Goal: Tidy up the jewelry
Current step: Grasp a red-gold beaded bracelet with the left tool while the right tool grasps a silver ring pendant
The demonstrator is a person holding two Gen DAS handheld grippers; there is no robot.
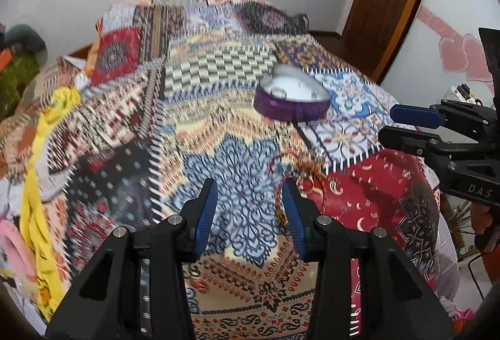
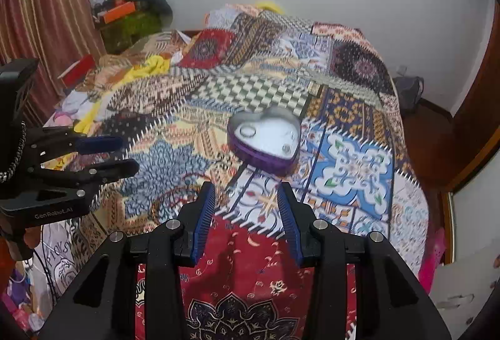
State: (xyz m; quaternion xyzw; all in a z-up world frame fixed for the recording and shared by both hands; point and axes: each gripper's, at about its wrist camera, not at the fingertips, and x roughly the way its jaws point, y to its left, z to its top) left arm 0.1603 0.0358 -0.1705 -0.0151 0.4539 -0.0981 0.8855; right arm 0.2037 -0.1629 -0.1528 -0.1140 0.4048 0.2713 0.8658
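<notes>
A purple heart-shaped jewelry box (image 1: 292, 97) with a white inside stands open on the patchwork bedspread; in the right wrist view (image 2: 265, 141) it holds a ring (image 2: 247, 131) and a small piece (image 2: 286, 147). A red and gold bracelet tangle (image 1: 301, 168) lies on the spread just ahead of my left gripper (image 1: 250, 193), by its right finger. My left gripper is open and empty. My right gripper (image 2: 247, 194) is open and empty, short of the box; it also shows at the right of the left wrist view (image 1: 387, 124).
The bed (image 2: 343, 108) fills both views. Yellow cloth (image 1: 37, 183) and piled clothes lie along its left side. A wooden door frame (image 1: 390, 2) stands at the right. Shelves with clutter (image 2: 131, 12) and a curtain (image 2: 47, 2) are at the far left.
</notes>
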